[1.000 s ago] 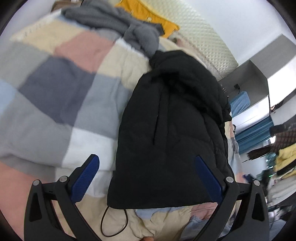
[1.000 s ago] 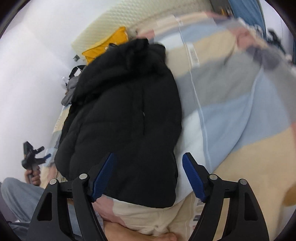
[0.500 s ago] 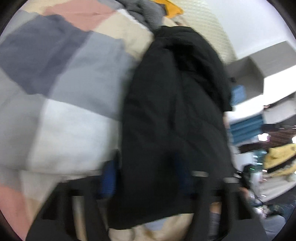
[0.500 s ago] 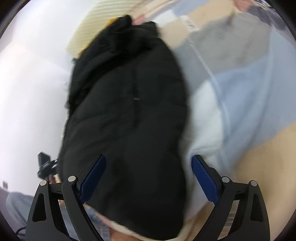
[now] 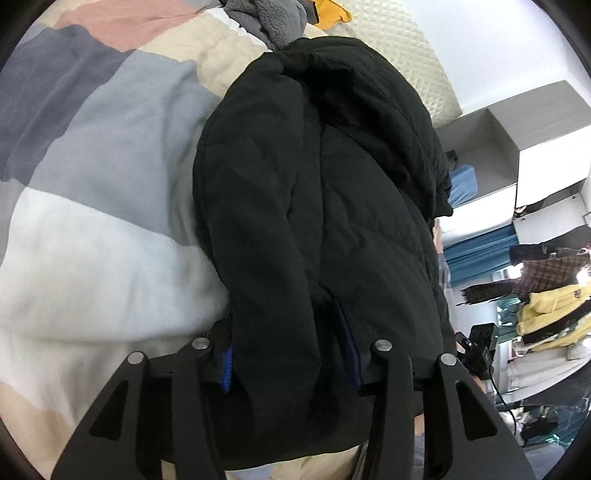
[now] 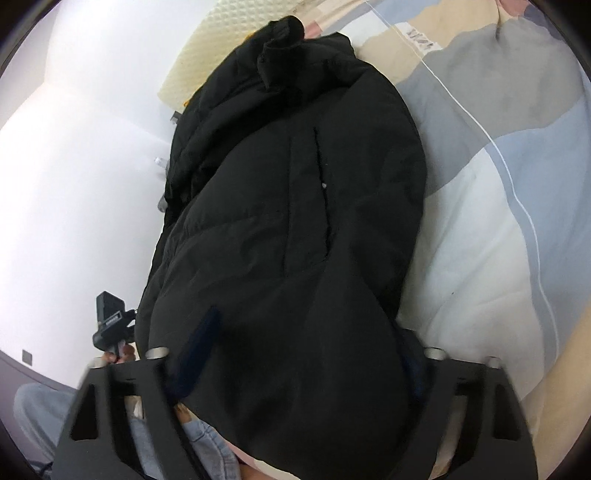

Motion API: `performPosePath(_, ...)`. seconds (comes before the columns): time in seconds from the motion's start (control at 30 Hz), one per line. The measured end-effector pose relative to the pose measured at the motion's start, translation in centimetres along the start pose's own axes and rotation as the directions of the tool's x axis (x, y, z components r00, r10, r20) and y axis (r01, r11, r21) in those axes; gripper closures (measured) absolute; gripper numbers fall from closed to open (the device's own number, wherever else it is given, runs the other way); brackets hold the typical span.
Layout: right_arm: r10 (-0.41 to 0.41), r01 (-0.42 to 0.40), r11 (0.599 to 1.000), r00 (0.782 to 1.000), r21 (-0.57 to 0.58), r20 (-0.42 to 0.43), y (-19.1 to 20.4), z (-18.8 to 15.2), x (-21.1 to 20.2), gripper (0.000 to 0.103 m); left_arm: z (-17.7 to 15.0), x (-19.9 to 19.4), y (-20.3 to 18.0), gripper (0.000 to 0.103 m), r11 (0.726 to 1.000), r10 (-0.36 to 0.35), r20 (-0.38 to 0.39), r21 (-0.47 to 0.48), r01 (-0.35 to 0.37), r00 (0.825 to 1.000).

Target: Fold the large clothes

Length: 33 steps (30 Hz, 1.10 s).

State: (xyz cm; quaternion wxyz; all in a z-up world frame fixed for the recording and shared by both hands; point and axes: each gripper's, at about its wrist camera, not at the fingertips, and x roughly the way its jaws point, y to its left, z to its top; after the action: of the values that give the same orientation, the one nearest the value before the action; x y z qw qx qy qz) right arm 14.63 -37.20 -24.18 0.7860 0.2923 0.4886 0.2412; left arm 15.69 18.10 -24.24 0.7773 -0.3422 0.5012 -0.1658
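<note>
A black puffer jacket (image 5: 332,192) lies lengthwise on a patchwork quilt (image 5: 92,184), collar at the far end. My left gripper (image 5: 284,332) is at the near hem. A thick fold of the jacket is bunched between its blue pads (image 5: 226,367), and the jaws are opening slightly. In the right wrist view the jacket (image 6: 295,206) bulges up between the fingers of my right gripper (image 6: 306,325). Its jaws are closing on the hem. One blue pad (image 6: 199,350) shows, and fabric hides the other.
A grey fleece garment (image 5: 269,18) and a yellow one (image 5: 330,14) lie past the collar, by a cream quilted headboard (image 5: 406,55). Hanging clothes (image 5: 546,306) are off to the right. A person's jeans leg (image 6: 37,417) and a white wall (image 6: 74,184) are at the left.
Both grippers have sunk onto the jacket's near hem. Their jaws stood wide with nothing between them; now each has bunched black fabric between its pads.
</note>
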Motion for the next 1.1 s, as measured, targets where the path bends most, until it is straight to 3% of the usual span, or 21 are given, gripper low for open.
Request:
performPosePath(0.03,0.019,-0.019,1.0,1.0,0.003,0.013,0.3,0.1,-0.4,0.053,0.1,-0.1,-0.3,0.059,1.0,0.002,0.005,0.001,-0.002,1.0)
performPosePath(0.1,0.022,-0.022,1.0,0.999,-0.006,0.031,1.1,0.4,-1.0,0.078,0.0,-0.5,-1.1,0.07,1.0,0.012,0.021,0.011,-0.012,1.0)
performPosePath(0.13,-0.034,0.035,0.999,0.998,-0.033,0.048,2.2,0.6,-1.6,0.094,0.1,-0.7,-1.6,0.077,1.0,0.016,0.026,0.012,-0.016,1.0)
performPosePath(0.27,-0.066,0.082,0.989,0.99,-0.125,0.124,6.2,2.2,-4.1,0.096,-0.1,-2.1,-3.6,0.096,0.997,0.066,0.069,0.041,-0.069,0.995)
performPosePath(0.37,-0.051,0.082,0.985,0.979,-0.153,0.198,9.3,3.8,-6.8,0.097,0.5,-4.7,-5.8,0.1,0.998,0.033,0.152,0.051,-0.041,0.988)
performPosePath(0.63,-0.002,0.074,0.976,0.943,-0.205,0.334,15.0,5.7,-12.7,0.097,2.5,-11.3,-10.7,0.101,0.998,-0.027,0.258,0.06,0.012,0.966)
performPosePath(0.83,0.096,-0.012,0.977,0.915,-0.213,0.391,17.1,5.3,-16.8,0.097,3.5,-16.9,-10.5,0.101,0.989,-0.144,0.319,0.024,0.144,0.937)
performPosePath(1.03,0.171,-0.062,0.964,0.89,-0.259,0.423,19.6,5.3,-21.8,0.098,3.4,-21.0,-11.2,0.101,0.987,-0.16,0.291,0.048,0.153,0.943)
performPosePath(1.07,0.185,-0.064,0.959,0.878,-0.274,0.441,20.1,5.1,-22.7,0.098,3.4,-21.8,-11.4,0.101,0.987,-0.162,0.291,0.047,0.155,0.943)
performPosePath(1.1,0.219,-0.08,0.952,0.853,-0.296,0.473,20.6,5.1,-24.0,0.099,3.4,-22.5,-11.7,0.101,0.987,-0.162,0.289,0.049,0.155,0.943)
